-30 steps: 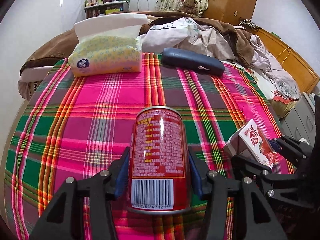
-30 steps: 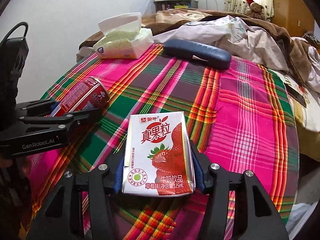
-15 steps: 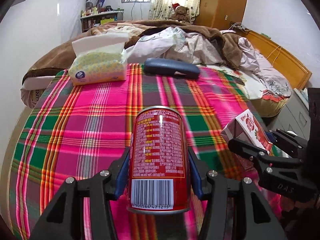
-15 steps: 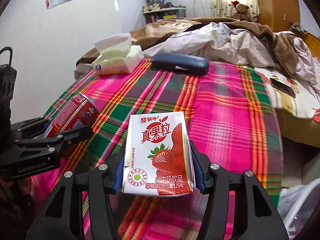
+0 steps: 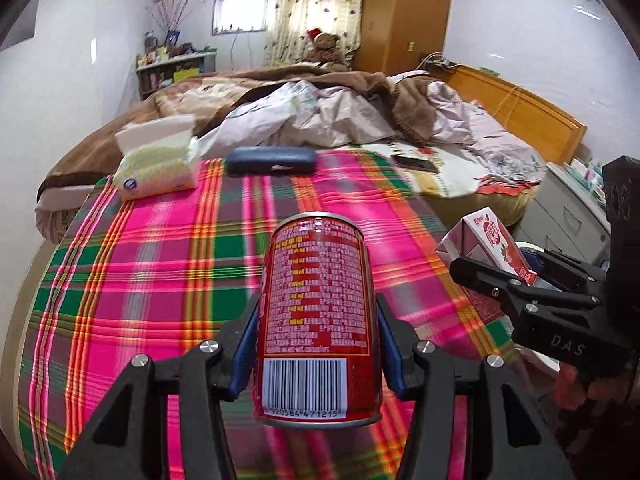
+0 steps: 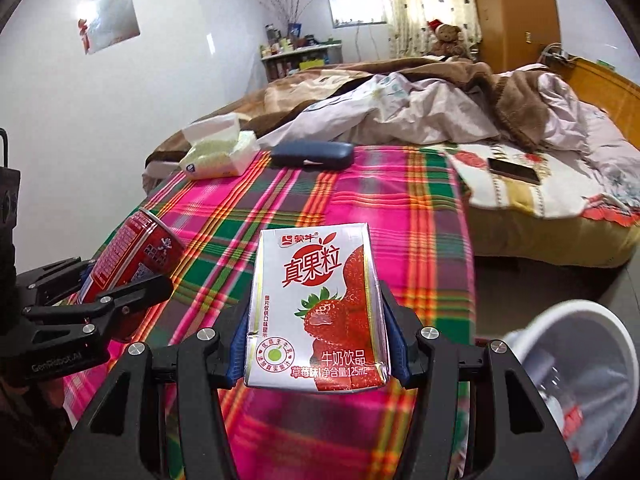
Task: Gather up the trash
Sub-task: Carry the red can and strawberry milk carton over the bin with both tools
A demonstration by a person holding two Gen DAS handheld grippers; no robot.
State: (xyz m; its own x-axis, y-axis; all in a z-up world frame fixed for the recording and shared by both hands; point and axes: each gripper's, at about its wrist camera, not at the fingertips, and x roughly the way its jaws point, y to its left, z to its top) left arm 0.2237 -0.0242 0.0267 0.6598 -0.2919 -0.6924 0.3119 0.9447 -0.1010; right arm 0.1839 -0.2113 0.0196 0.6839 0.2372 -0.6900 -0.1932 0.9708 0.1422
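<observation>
Red metal first: a red drink can with white print and a barcode [image 5: 318,320] sits clamped between the blue pads [image 5: 243,354] of my left gripper [image 5: 318,344], upright in the grip and lifted clear above the pink, green and orange plaid cloth [image 5: 160,264]. Left view, far edge of the cloth: a soft yellow-patterned tissue pack with a white sheet sticking up [image 5: 158,164], and just beside it a long dark blue case [image 5: 271,160]. Beyond them, a bed heaped with brown and pale bedding [image 5: 340,112]. At the right edge, my right gripper [image 5: 520,280] carries the small carton.

Right view: my right gripper [image 6: 318,340] is closed on a small white strawberry milk carton with red lettering [image 6: 318,312], blue pads [image 6: 398,344] pressing both of its sides, held off the cloth. At left, my left gripper [image 6: 120,280] with the red can, tilted in this view. Low right, on the floor beside the plaid cloth, a white round bin with a clear liner [image 6: 580,360]; something lies inside, too blurred to identify. A dark phone [image 6: 514,171] lies on the floral sheet, well apart from the case.
</observation>
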